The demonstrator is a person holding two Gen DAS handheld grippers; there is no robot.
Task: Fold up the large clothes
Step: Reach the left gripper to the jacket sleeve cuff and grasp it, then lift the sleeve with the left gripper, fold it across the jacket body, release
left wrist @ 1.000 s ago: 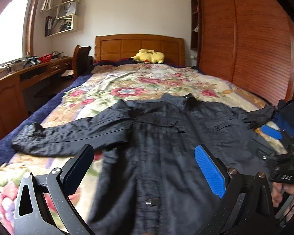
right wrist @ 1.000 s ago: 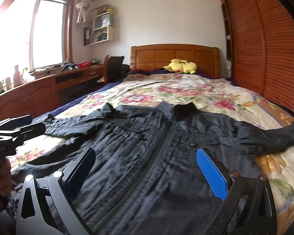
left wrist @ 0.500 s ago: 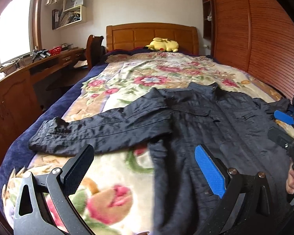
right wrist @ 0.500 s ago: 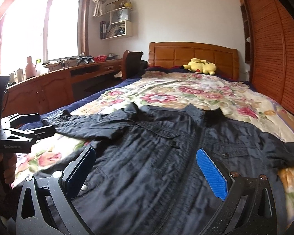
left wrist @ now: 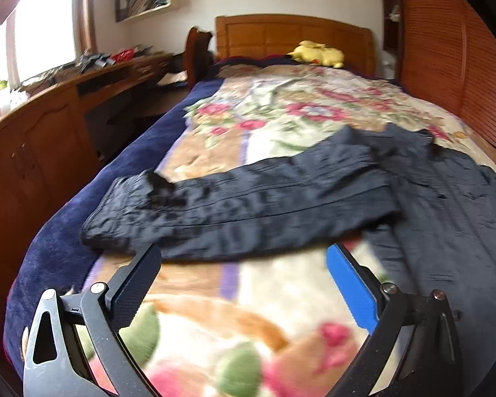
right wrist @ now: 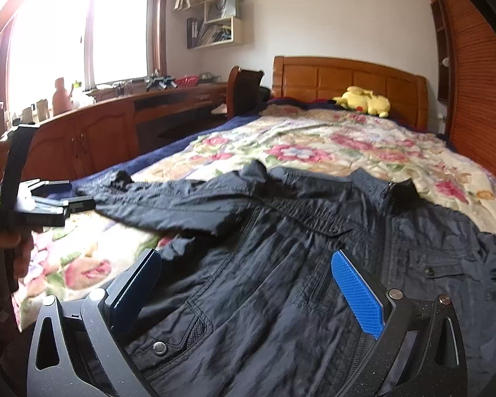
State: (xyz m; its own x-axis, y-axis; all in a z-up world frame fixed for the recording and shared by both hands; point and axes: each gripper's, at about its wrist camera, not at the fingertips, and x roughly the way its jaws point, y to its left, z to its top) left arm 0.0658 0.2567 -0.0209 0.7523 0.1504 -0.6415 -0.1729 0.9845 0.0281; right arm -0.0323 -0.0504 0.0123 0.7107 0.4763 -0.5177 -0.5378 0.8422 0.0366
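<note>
A large dark navy jacket [right wrist: 314, 251] lies spread flat on the floral bedspread [right wrist: 330, 145], collar toward the headboard. Its left sleeve [left wrist: 241, 208] stretches out sideways toward the bed's left edge. My left gripper [left wrist: 244, 264] hovers open just short of that sleeve, with nothing between its fingers. My right gripper [right wrist: 244, 264] hangs open over the jacket's lower front, near a snap button and the zipper. In the right wrist view the left gripper [right wrist: 49, 205] shows at the far left, held by a hand, close to the sleeve's cuff [right wrist: 115, 178].
A wooden headboard [right wrist: 347, 79] with a yellow plush toy [right wrist: 363, 101] stands at the far end. A wooden desk [right wrist: 115, 122] and chair [right wrist: 244, 89] run along the left, slatted wardrobe doors [left wrist: 446, 66] along the right. A dark blue blanket [left wrist: 82, 218] edges the bed's left side.
Both views have swung left. My left gripper has moved from over the jacket's body toward the outstretched left sleeve; the right gripper has shifted left over the lower front. Both stay open.
</note>
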